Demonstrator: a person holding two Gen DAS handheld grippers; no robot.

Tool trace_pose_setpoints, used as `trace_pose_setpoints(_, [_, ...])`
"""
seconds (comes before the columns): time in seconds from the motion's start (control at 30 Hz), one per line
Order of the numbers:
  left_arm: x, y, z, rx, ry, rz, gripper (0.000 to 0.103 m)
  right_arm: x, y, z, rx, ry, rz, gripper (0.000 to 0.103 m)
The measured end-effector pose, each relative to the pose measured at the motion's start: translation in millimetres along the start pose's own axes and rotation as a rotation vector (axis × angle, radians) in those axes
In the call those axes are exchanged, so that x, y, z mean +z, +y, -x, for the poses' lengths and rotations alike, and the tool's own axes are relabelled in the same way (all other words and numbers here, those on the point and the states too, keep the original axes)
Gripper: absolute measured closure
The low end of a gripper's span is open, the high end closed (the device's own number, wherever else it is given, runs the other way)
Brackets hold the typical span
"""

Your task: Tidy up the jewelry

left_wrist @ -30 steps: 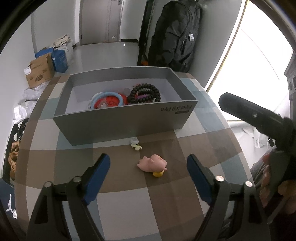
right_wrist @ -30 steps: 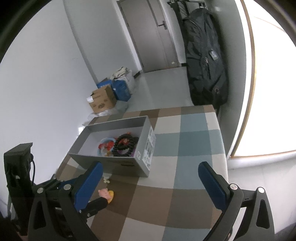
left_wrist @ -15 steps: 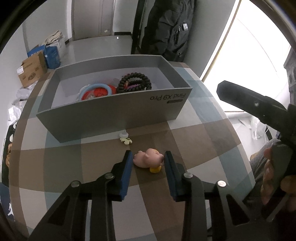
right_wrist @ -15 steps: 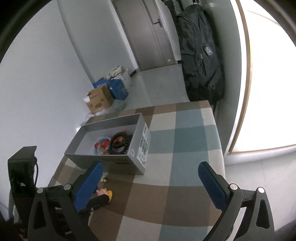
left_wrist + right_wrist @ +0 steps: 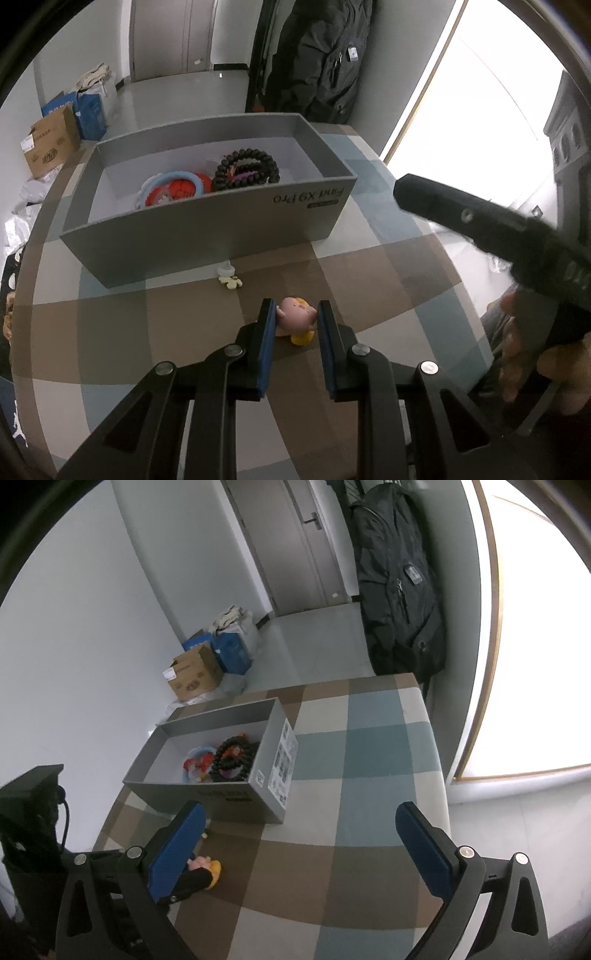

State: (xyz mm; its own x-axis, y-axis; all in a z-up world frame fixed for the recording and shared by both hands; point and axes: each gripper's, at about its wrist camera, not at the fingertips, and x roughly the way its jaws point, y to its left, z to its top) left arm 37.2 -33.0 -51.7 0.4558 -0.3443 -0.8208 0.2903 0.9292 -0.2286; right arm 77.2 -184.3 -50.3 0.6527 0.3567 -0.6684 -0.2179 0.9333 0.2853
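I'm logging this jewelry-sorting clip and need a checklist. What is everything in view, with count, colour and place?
pig charm: one, pink with a yellow part, on the table between the left gripper's pads
flower trinket: one, pale cream, on the table at the box's front wall
box: one, grey, open, on the table
bead bracelet: one coil, dark, inside the box at right
ring item: one, blue rim with red centre, inside the box beside the beads
table: one, brown, blue and cream checks
cardboard carton: one, brown, on the floor
backpack: one, black, hanging by the door
left gripper: blue pads, closed on the charm
right gripper: blue pads, open, empty
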Motion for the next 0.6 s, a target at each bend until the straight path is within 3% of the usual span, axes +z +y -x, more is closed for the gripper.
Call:
trace_pose_setpoints(0.33, [13, 28, 39, -0.056, -0.121, 0.098, 0.086, -9, 3, -17, 0.017, 0.085, -0.031, 0.0])
trace_pose_setpoints(0.53, [25, 59, 56, -0.081, -0.179, 0.182, 0.086, -17, 26, -31, 0.06, 0.138, 0.021, 0.0])
trace_pose_setpoints(0.6, [26, 71, 59, -0.083, -0.193, 0.214, 0.086, -20, 36, -37, 0.081, 0.156, 0.049, 0.005])
